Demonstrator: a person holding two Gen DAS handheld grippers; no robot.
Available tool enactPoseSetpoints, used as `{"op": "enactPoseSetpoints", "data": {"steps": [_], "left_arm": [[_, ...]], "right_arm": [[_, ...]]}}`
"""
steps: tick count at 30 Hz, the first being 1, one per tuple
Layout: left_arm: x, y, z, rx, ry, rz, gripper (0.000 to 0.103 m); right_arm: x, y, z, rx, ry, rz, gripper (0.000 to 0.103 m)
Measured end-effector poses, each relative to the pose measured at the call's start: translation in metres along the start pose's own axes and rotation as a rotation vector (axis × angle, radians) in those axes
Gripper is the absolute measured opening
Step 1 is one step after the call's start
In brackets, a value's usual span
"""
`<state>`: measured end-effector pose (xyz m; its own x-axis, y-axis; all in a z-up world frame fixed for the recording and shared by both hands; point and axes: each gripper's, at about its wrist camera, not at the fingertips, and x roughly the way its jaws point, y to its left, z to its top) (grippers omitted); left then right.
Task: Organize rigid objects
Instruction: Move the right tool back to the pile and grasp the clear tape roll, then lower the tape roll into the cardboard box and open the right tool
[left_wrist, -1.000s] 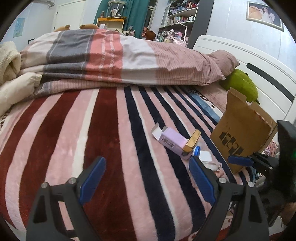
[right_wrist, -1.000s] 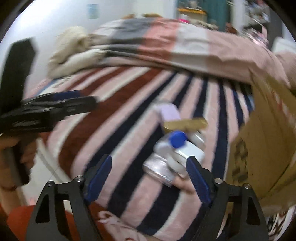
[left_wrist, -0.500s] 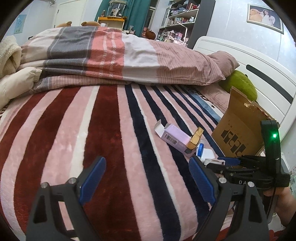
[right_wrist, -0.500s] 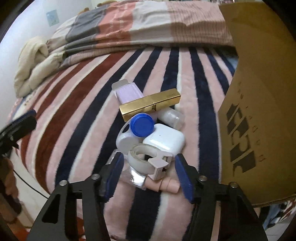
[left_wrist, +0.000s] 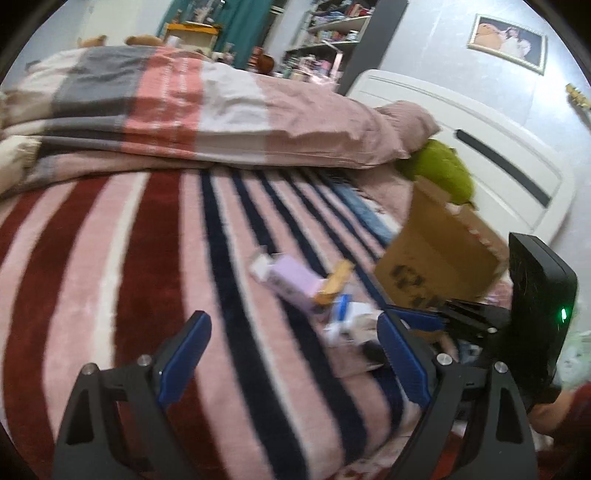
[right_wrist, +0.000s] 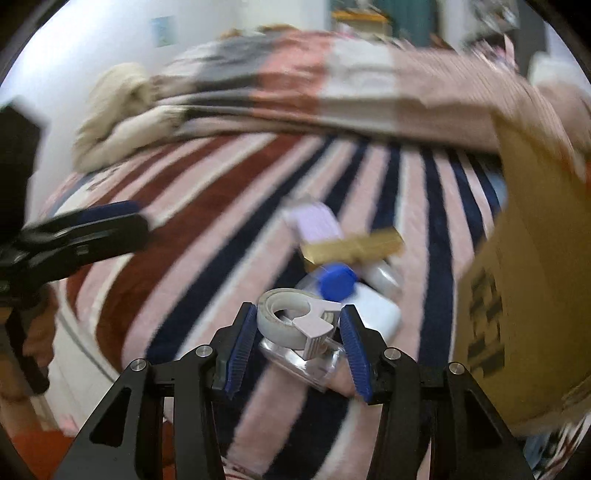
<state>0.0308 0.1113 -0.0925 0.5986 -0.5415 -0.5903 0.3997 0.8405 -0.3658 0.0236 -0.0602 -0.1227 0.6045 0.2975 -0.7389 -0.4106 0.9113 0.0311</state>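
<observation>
A small pile lies on the striped blanket beside a cardboard box: a lilac carton, a gold bar-shaped box, a white bottle with a blue cap, a white case and a clear packet. My right gripper is shut on a white tape dispenser and holds it just above the pile. My left gripper is open and empty over the blanket, left of the pile. The right gripper shows at the right in the left wrist view.
The cardboard box stands open at the bed's right edge, near the white headboard. A folded striped duvet and a green plush lie at the back. The left gripper shows at the left in the right wrist view.
My right gripper closed on the white tape dispenser and lifted it slightly off the pile. My left gripper stayed open and shifted a little; both views are blurred from motion.
</observation>
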Motion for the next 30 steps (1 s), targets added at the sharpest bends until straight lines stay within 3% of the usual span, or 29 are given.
{"op": "enactPoseSetpoints", "data": {"steps": [7, 12, 14, 15, 20, 30], "left_arm": [[-0.006, -0.027, 0.023, -0.003, 0.023, -0.144, 0.088], [-0.004, -0.052, 0.044, 0.016, 0.045, -0.192, 0.062], [-0.002, -0.07, 0.054, 0.04, 0.047, -0.196, 0.044], [-0.001, -0.077, 0.058, 0.052, 0.05, -0.197, 0.042], [0.015, -0.125, 0.081, 0.14, 0.061, -0.147, 0.041], [0.072, -0.202, 0.115, 0.25, 0.135, -0.158, 0.041]], "right_arm": [[-0.036, 0.041, 0.024, -0.236, -0.16, 0.057, 0.043], [-0.063, 0.042, 0.035, -0.338, -0.29, 0.038, 0.043], [-0.071, 0.039, 0.038, -0.363, -0.323, 0.022, 0.043], [-0.075, 0.036, 0.039, -0.372, -0.339, 0.014, 0.043], [-0.092, 0.006, 0.04, -0.38, -0.38, -0.045, 0.038], [-0.121, -0.081, 0.043, -0.266, -0.376, -0.118, 0.038]]}}
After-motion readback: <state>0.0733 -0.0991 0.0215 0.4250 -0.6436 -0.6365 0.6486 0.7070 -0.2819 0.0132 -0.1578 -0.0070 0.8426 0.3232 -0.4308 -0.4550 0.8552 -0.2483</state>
